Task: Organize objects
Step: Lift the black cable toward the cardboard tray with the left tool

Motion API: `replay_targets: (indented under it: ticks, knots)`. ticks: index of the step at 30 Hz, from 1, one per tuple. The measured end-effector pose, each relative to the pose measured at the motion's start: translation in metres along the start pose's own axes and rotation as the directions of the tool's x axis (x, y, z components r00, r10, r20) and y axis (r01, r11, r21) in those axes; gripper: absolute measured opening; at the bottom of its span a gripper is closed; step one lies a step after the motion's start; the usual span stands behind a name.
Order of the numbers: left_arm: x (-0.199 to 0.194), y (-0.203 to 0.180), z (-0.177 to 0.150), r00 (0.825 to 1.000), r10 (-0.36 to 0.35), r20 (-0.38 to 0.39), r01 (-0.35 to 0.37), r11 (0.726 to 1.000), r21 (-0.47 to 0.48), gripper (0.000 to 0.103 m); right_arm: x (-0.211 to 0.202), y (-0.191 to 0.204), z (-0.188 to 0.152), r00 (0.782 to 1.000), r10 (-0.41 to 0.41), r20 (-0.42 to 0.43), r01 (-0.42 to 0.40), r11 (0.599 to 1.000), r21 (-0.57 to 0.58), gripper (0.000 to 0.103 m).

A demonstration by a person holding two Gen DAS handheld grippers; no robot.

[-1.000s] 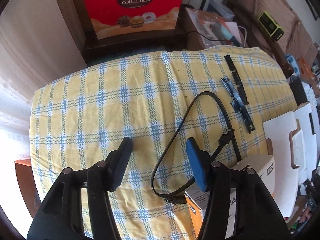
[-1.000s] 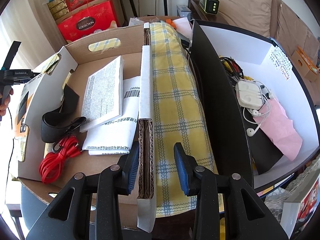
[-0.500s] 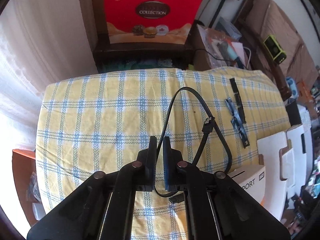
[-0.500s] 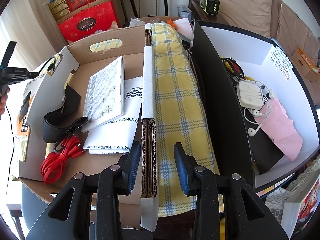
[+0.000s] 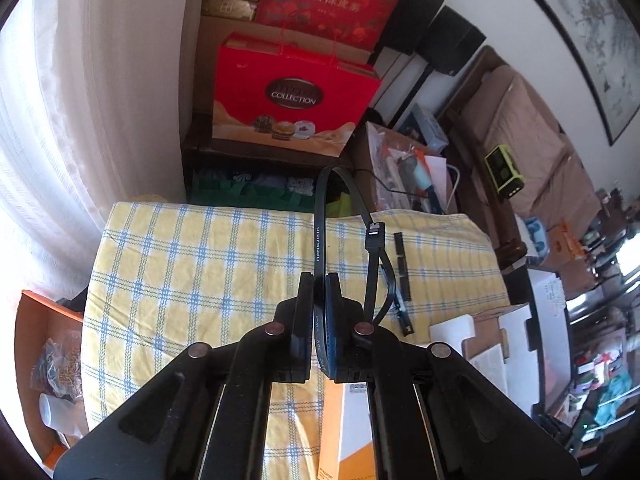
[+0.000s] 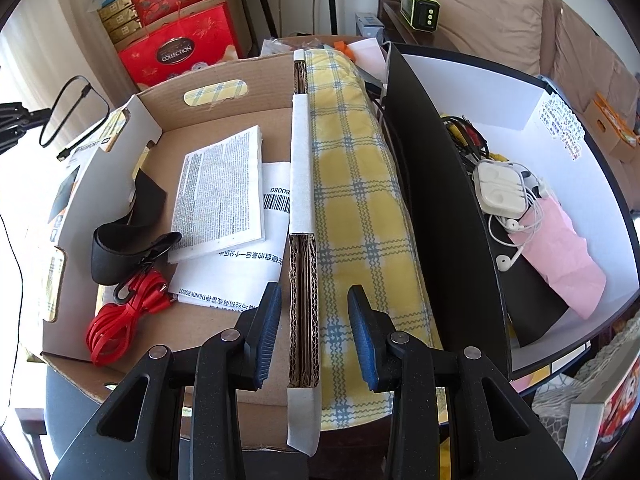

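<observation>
I have the flat black cable [image 5: 319, 240] pinched between the pads of my left gripper [image 5: 319, 304], clenched tight on it; it loops up over the checked cloth [image 5: 200, 264] with one plug [image 5: 375, 236] dangling to the right, clear of the cloth. From the right side I see that same loop hanging off at the far left edge [image 6: 76, 112]. To do this carry well, I judge I should keep the grip firm, lift high enough that the trailing ends clear the box wall, and lower the loop in before letting go. My right gripper [image 6: 316, 336] hangs released, its fingers astride the cardboard wall [image 6: 302, 300], pinching nothing. The cardboard box [image 6: 168, 92] holds a red cable [image 6: 120, 320], a black strap [image 6: 116, 252], a booklet [image 6: 220, 196] and printed sheets [image 6: 232, 280]. The white-lined box [image 6: 460, 92] holds white earphones [image 6: 504, 192], a pink pouch [image 6: 560, 256] and tangled leads [image 6: 468, 136].
</observation>
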State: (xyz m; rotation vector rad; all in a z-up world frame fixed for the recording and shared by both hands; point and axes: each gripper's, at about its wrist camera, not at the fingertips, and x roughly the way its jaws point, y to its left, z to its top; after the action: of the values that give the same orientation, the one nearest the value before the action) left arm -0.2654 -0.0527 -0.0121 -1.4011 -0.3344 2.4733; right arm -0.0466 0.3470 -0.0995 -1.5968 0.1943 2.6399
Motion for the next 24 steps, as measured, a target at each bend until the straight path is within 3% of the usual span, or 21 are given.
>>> replay_targets:
  ticks: [7,13,24]
  knots:
    - [-0.035,-0.045,-0.009,0.993,-0.114,0.024,0.111,0.991,0.075,0.005,0.001,-0.001,-0.002,1.0,0.001,-0.003,0.0,1.0,0.008,0.035]
    - [-0.041,-0.096,-0.026,0.969,-0.244,-0.043,0.248,0.96,0.13,0.005,0.001,-0.001,-0.003,1.0,0.003,-0.001,-0.003,1.0,0.009,0.035]
    - [0.01,-0.166,-0.083,0.939,-0.284,-0.194,0.318,0.932,0.172,0.005,0.002,-0.004,-0.007,1.0,0.017,-0.007,-0.017,1.0,0.019,0.035]
